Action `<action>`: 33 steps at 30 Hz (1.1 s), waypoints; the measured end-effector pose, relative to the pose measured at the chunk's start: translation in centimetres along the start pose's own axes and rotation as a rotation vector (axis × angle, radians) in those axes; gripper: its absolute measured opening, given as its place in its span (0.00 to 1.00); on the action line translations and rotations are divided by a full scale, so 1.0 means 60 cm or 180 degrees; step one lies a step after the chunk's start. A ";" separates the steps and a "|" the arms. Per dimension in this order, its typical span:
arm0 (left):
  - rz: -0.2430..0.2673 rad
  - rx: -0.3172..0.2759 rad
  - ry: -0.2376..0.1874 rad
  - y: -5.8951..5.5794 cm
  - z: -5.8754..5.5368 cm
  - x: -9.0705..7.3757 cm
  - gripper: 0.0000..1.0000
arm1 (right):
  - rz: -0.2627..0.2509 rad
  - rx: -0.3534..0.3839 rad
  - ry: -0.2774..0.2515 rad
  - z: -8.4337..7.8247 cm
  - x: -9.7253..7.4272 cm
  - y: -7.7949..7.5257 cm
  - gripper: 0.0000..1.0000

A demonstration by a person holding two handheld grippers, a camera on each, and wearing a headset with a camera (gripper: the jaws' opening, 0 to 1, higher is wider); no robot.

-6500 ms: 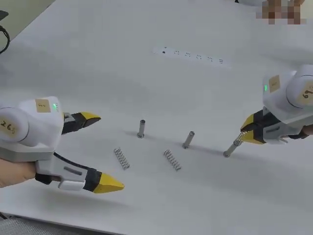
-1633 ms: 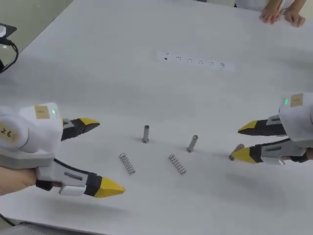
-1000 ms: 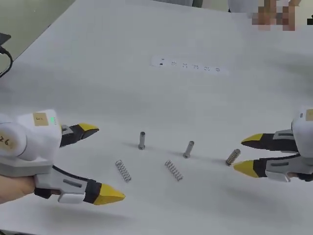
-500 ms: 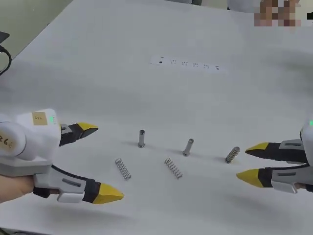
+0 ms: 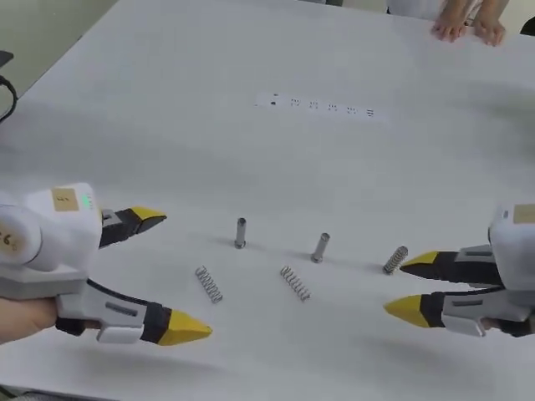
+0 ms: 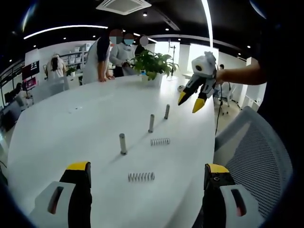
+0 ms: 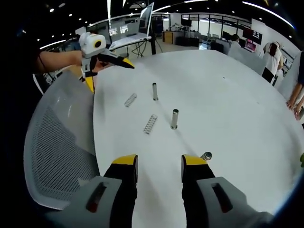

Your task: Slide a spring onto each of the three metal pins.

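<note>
Three metal pins stand in a row on the white table. The left pin (image 5: 241, 233) and the middle pin (image 5: 320, 247) are bare. A spring (image 5: 395, 259) sits around the right pin, which leans a little. Two loose springs (image 5: 208, 283) (image 5: 294, 283) lie flat in front of the pins. My right gripper (image 5: 405, 284) is open and holds nothing, just right of the sprung pin (image 7: 206, 156), close to its upper fingertip. My left gripper (image 5: 174, 273) is wide open at the left, apart from the nearer loose spring (image 6: 141, 176).
A white power strip (image 5: 318, 106) lies flat farther back on the table. A person's hands (image 5: 464, 25) rest at the far right edge. A dark cable (image 5: 8, 83) shows at the left edge. A mesh chair (image 7: 57, 142) stands by the near table edge.
My right gripper was shut on the spring over the right pin; it has opened, let go and drawn back right. The spring stays on the pin. The left gripper has hardly moved.
</note>
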State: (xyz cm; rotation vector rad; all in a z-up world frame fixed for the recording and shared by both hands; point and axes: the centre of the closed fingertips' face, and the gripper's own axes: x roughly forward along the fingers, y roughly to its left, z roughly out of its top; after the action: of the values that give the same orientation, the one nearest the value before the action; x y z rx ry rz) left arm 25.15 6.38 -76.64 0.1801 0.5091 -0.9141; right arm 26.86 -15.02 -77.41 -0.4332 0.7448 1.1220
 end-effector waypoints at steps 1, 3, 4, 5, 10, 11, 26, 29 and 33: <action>0.0002 -0.0001 0.0003 0.000 0.000 0.000 0.96 | 0.0003 -0.0001 0.0000 0.000 0.001 0.002 0.35; 0.0004 -0.0003 0.0002 -0.001 -0.001 0.000 0.96 | 0.0038 0.0012 0.0019 0.000 0.005 0.008 0.35; 0.0000 -0.0010 0.0002 -0.001 -0.002 0.000 0.96 | 0.0042 0.0017 0.0027 0.001 0.009 0.011 0.34; -0.0001 -0.0012 0.0002 -0.002 -0.002 0.000 0.96 | 0.0070 0.0024 0.0040 0.001 0.012 0.015 0.33; -0.0018 -0.0015 0.0041 -0.006 -0.008 -0.002 0.95 | 0.0187 -0.0022 0.0148 0.007 0.035 0.037 0.33; -0.0018 -0.0019 0.0042 -0.006 -0.008 -0.002 0.95 | 0.0226 -0.0029 0.0177 0.011 0.043 0.044 0.32; 0.0019 -0.0019 0.0028 0.001 -0.008 -0.012 0.95 | 0.0350 -0.0401 0.0485 0.038 0.101 0.073 0.32; 0.0030 -0.0024 0.0028 0.002 -0.009 -0.012 0.95 | 0.0340 -0.0362 0.0472 0.045 0.105 0.070 0.31; 0.0037 -0.0029 0.0018 0.002 -0.007 -0.011 0.95 | 0.0312 -0.0288 0.0469 0.053 0.112 0.065 0.30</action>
State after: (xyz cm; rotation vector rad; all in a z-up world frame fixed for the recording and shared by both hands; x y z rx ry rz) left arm 24.76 7.06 -76.67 0.1772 0.5169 -0.9001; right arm 25.85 -7.04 -79.89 -0.5651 0.8537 1.2285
